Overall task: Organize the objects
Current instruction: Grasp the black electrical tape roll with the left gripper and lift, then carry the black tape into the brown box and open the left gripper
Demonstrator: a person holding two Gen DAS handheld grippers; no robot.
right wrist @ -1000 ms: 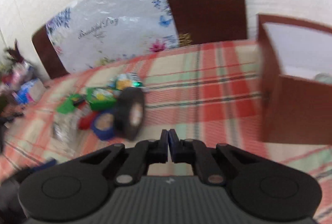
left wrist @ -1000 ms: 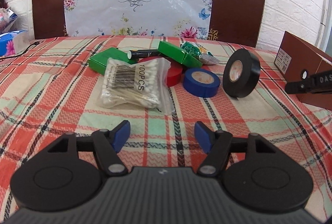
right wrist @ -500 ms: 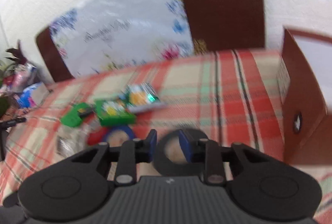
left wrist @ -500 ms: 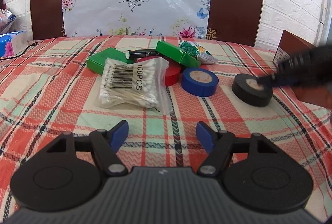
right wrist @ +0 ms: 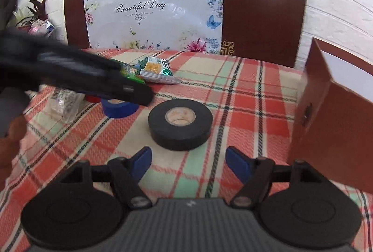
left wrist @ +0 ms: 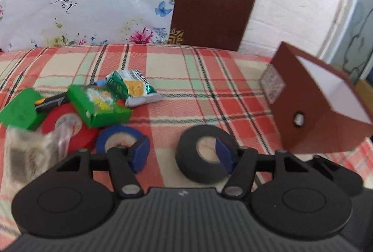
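Note:
A black tape roll point(right wrist: 180, 125) lies flat on the plaid cloth; it also shows in the left wrist view point(left wrist: 206, 160). My right gripper point(right wrist: 188, 162) is open and empty just in front of it. My left gripper point(left wrist: 181, 153) is open, its right finger over the black roll's hole, its left finger by a blue tape roll point(left wrist: 117, 139). The left gripper's body point(right wrist: 93, 81) crosses the right wrist view above the blue roll point(right wrist: 119, 107). A red tape roll point(left wrist: 67, 128), two green boxes point(left wrist: 98, 105), a snack packet point(left wrist: 132, 88) and a cotton-swab bag point(left wrist: 25, 156) lie at left.
An open brown cardboard box point(left wrist: 310, 109) with a white inside stands at the right, also in the right wrist view point(right wrist: 333, 112). A wooden headboard with a floral plastic sheet point(right wrist: 153, 9) rises behind. A plant and clutter point(right wrist: 35, 18) sit far left.
The black roll went from upright to flat. My right gripper opened and drew back from it. My left gripper moved forward and right, over the black and blue rolls.

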